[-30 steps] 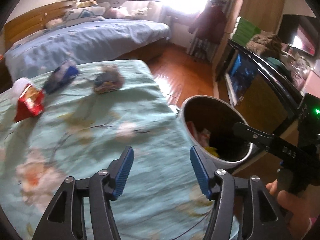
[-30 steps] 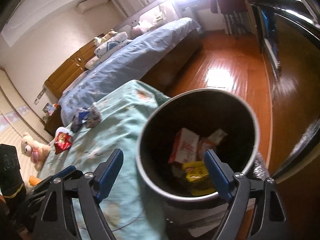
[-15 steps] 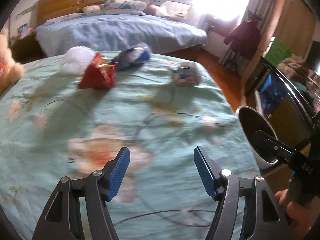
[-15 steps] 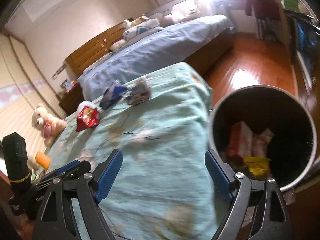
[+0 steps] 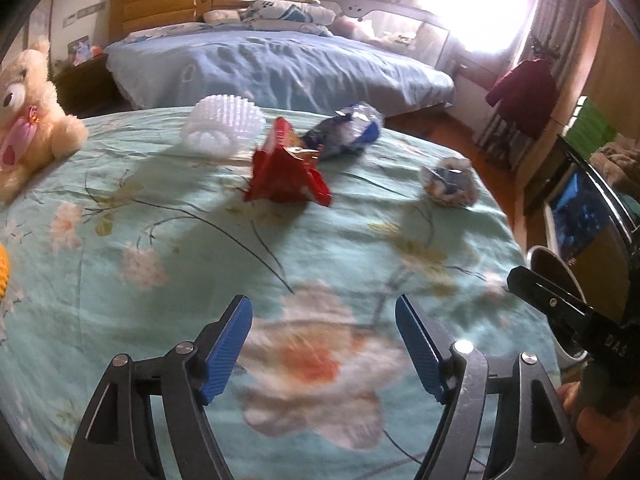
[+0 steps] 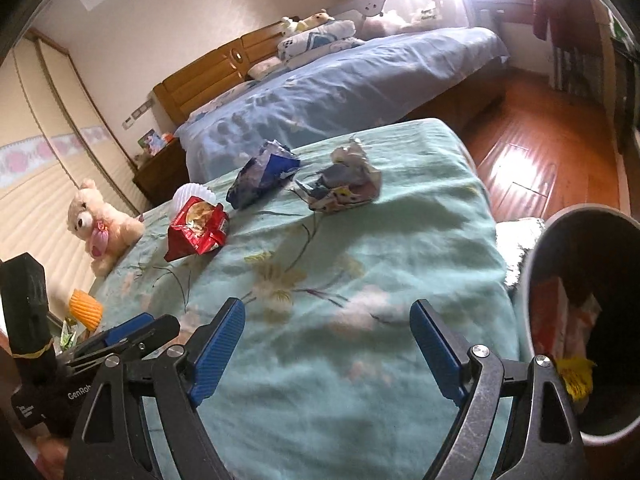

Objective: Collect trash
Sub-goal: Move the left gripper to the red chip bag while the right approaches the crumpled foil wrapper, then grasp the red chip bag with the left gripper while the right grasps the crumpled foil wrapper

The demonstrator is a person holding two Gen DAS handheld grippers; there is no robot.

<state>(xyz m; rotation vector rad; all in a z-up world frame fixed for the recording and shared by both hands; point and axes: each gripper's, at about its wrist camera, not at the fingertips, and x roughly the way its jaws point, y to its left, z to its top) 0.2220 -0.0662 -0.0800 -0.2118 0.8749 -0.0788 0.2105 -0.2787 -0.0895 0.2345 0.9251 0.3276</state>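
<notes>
Left hand-held gripper (image 5: 323, 320) spread apart, empty | our right hand-held gripper (image 6: 328, 326) likewise | red wrapper (image 5: 286, 170) ahead on bed (image 5: 200, 264) | bin (image 6: 580, 320) to our right

Glossy crinkled foil red wrapper (image 5: 286, 170), matt floral cloth bedspread (image 5: 168, 248), ribbed blue pads (image 6: 216, 348), shiny wood floor (image 6: 548, 152).

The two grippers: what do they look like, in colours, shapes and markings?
Both have black, angular frames with triangular cut-outs and silver rivets. The left gripper and the right gripper each carry two flat blue pads with fine ribs. From the right wrist view, the left gripper's black body shows white letters "GenRob". From the left wrist view, the right gripper's body shows "DAS". No cables or sleeves are visible.
</notes>
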